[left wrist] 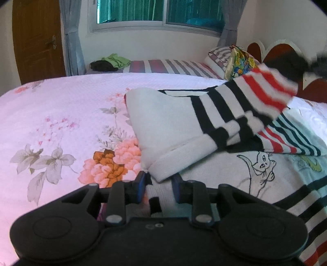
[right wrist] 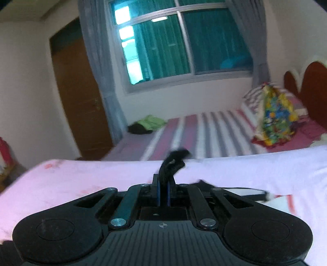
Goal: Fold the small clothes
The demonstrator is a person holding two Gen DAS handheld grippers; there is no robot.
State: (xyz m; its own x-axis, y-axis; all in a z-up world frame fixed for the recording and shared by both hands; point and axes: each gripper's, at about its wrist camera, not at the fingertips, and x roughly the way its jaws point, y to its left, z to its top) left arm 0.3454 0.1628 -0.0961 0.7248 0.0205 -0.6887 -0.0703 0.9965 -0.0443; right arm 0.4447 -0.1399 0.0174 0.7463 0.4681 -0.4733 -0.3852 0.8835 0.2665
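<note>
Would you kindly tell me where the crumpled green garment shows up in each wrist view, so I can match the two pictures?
Left wrist: green garment upper left of centre, on the far striped bed, beside a black garment.
Right wrist: left of centre, at the same bed's near-left end.
Shared landmark: the window above that bed.

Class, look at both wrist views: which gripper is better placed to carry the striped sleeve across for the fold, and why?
The right gripper. It is shut on the dark cuff of the black, white and red striped garment, with that sleeve raised off the bed. The left gripper pins the white hem low on the floral bedspread.
</note>
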